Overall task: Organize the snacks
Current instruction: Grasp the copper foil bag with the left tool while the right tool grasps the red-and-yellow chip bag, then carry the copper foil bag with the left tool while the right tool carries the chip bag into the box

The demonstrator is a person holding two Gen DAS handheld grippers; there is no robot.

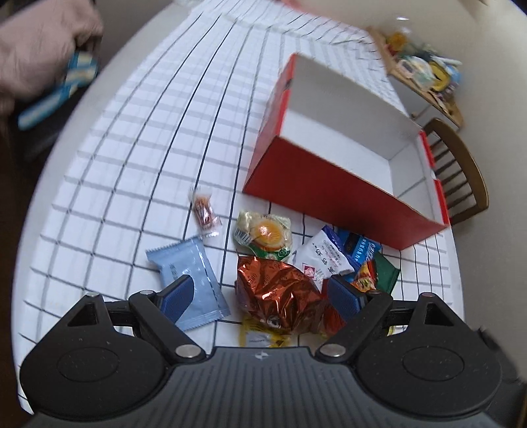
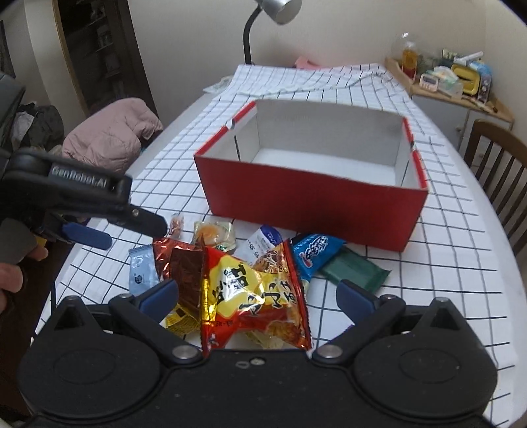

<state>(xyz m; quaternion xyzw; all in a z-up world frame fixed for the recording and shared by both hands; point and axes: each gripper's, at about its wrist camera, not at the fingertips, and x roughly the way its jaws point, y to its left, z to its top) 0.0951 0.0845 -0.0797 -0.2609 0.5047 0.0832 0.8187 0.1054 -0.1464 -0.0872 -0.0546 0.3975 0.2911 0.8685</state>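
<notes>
A pile of snacks lies on the checked tablecloth in front of an empty red box point(image 1: 329, 194) point(image 2: 309, 204). My left gripper point(image 1: 262, 289) is open above a crinkled copper foil bag point(image 1: 280, 296), with a light blue packet point(image 1: 191, 273) under its left finger. It also shows in the right wrist view point(image 2: 131, 227), above the pile's left side. My right gripper point(image 2: 257, 296) is open around a red and yellow noodle bag point(image 2: 253, 293). A jelly cup point(image 1: 263, 233) point(image 2: 214, 235), a small candy point(image 1: 204, 210), a white sachet point(image 1: 319, 256), a blue packet point(image 2: 313, 252) and a green packet point(image 2: 355, 268) lie around.
A wooden chair point(image 2: 497, 168) stands at the table's right edge. A shelf with clutter point(image 2: 451, 82) is at the back right. A desk lamp point(image 2: 263, 19) stands behind the table. A pink jacket point(image 2: 112, 135) lies at the left.
</notes>
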